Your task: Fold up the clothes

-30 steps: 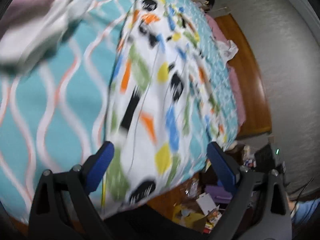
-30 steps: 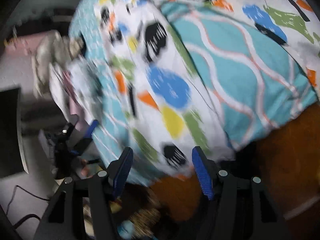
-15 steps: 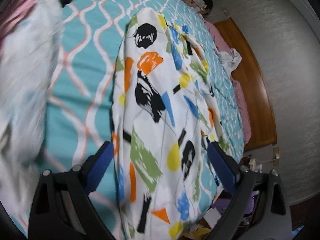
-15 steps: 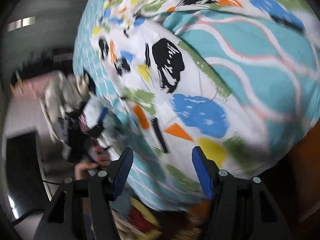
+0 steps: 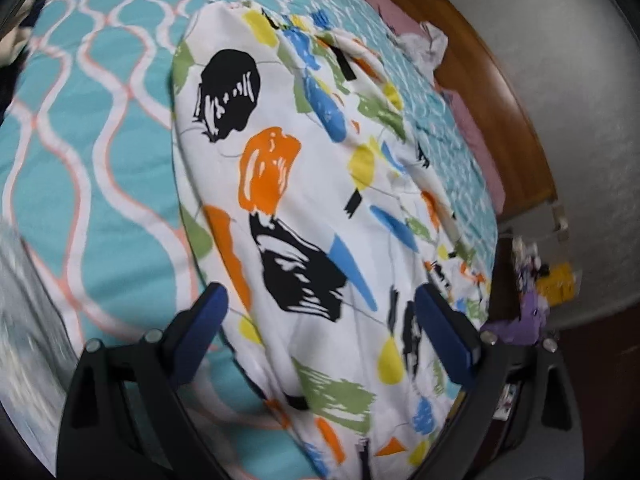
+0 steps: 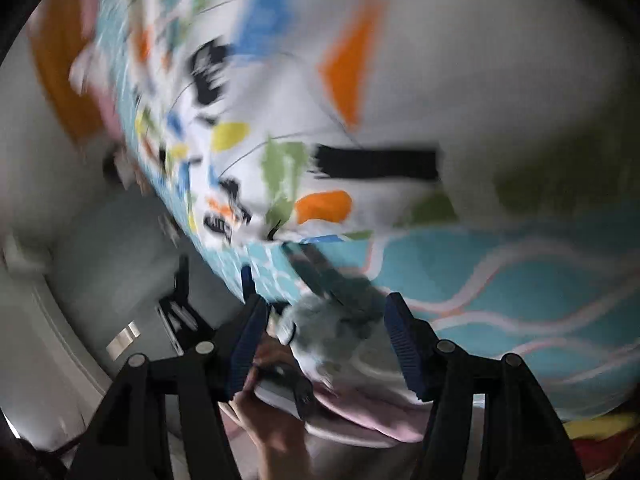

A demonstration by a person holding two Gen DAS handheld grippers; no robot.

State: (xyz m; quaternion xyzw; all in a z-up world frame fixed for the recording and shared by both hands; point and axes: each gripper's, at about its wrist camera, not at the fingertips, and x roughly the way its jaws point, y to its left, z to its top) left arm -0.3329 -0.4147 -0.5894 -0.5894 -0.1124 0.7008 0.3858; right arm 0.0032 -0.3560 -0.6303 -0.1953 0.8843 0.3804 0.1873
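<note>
- Your left view gives you the bed (image 5: pixel 80 128) sharply: a teal cover with white and orange wavy lines, its wooden frame (image 5: pixel 500 92) along the far side.
- The patterned garment (image 5: pixel 304 208), white with black, orange, blue, green and yellow blotches, lies spread lengthwise on that cover and runs under the lens.
- Your left tongs (image 5: pixel 320 320) stand wide apart above the garment, nothing between the pads.
- Your right view is badly smeared; only it shows a hand (image 6: pixel 272 420) low down.
- Your right tongs (image 6: pixel 324 340) are apart; the grey blur between them cannot be identified.
- A small white cloth (image 5: pixel 426 46) sits on the bed's far edge.
</note>
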